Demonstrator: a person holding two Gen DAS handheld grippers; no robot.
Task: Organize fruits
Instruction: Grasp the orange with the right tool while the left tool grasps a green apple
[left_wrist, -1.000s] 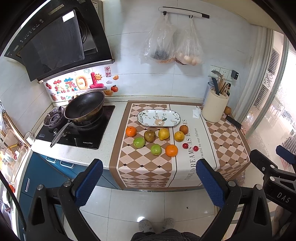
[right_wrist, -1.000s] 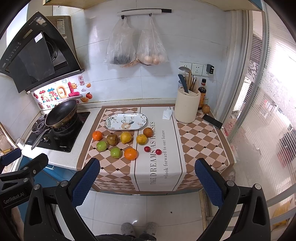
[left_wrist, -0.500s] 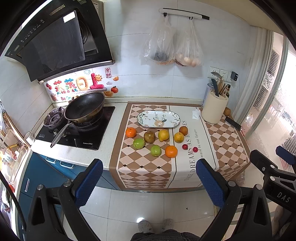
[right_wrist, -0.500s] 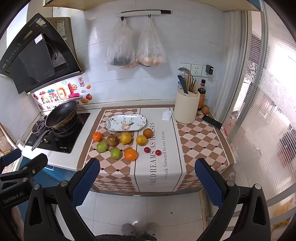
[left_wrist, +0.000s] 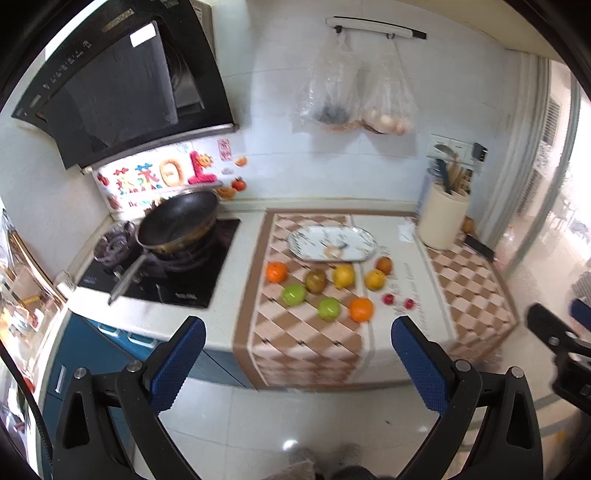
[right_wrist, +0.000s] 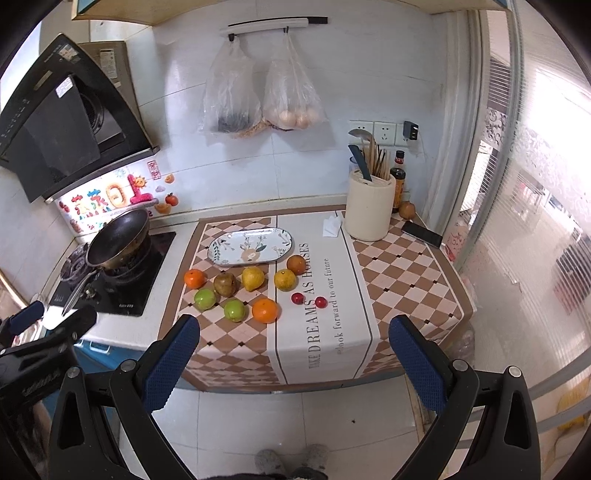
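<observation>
**Both grippers wide apart above the floor, fruit loose on the counter**

Left wrist view: the left gripper (left_wrist: 297, 363) hangs spread wide with nothing between its blue, dimpled rubber pads (left_wrist: 177, 363), well short of the counter. On the brown-and-cream checked cloth runner (left_wrist: 295, 347) lies an oval, glossy ceramic plate with a floral print (left_wrist: 332, 243), bare of fruit. Just in front of it sit round fruits: a smooth orange mandarin (left_wrist: 276, 271), a dull brown pear (left_wrist: 315, 280) and a shiny green apple (left_wrist: 293, 294).

Right wrist view: the right gripper (right_wrist: 293, 362) is likewise fully open and holds nothing. Two small glossy red cherry tomatoes (right_wrist: 297, 298) rest on the runner's white lettered strip, beside a large orange (right_wrist: 265, 310). A cylindrical cream utensil holder (right_wrist: 369, 208) stands behind, right of the plate.
</observation>
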